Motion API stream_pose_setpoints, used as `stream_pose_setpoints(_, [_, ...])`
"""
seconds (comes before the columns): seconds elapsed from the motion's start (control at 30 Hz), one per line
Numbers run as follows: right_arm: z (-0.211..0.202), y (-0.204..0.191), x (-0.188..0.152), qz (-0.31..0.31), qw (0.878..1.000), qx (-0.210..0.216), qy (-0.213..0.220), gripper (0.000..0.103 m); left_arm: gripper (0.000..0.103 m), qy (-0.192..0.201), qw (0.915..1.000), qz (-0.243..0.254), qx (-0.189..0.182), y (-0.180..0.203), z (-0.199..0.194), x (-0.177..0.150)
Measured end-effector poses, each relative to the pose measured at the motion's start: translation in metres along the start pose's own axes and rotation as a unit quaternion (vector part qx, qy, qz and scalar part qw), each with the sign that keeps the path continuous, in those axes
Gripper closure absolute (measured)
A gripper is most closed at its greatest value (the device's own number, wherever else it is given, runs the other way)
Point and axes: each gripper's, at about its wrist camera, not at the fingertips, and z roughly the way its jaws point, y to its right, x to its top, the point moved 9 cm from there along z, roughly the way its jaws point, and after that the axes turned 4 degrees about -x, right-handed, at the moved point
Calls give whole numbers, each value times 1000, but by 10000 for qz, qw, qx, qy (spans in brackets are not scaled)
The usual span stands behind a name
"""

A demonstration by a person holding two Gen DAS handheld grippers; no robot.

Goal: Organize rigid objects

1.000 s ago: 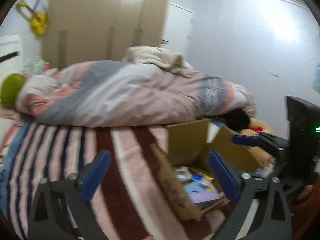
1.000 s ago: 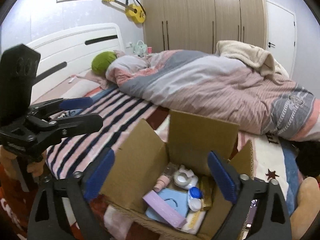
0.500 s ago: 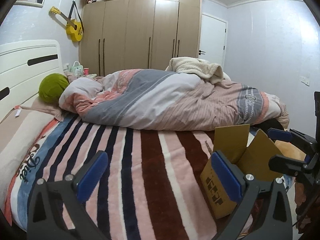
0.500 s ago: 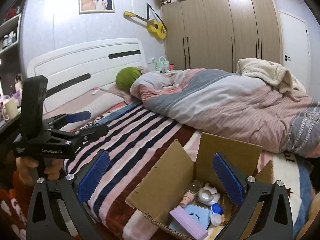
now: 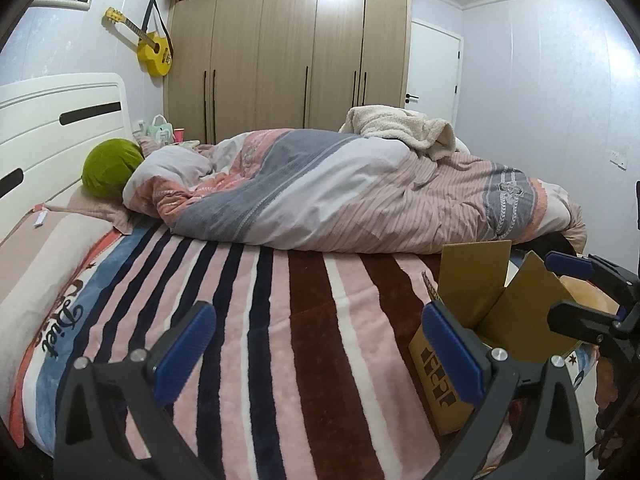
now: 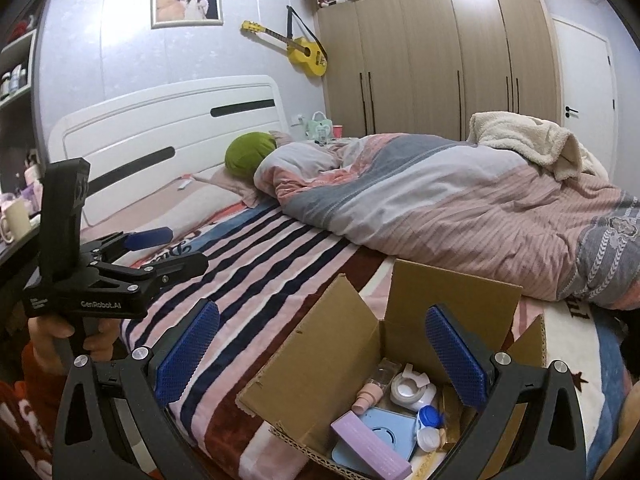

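Left gripper over the striped bed, cardboard box off to the right

The black left gripper with blue pads [image 5: 320, 352] hangs wide open above a fuzzy pink, maroon and navy striped blanket [image 5: 248, 320], gripping nothing. An open brown cardboard box [image 5: 480, 300] sits just past its right finger, flaps up. The black right gripper [image 5: 576, 296] pokes in beyond the box. A rumpled pink and grey duvet [image 5: 340, 192] lies further back, beside a round green cushion [image 5: 110, 168].

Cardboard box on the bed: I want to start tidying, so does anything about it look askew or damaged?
The box sits open at the bed's edge with its flaps splayed; the near flap has a ragged edge. Inside, a purple case, a blue case and a white holder lie jumbled. Nothing has spilled.
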Motion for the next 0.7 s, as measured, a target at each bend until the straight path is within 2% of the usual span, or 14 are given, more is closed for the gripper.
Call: stream_pose_setpoints(0.7, [-1,1,-6,-25,9999,-99,-35,0,1,-23,10000,-59,-2,0,3,-1])
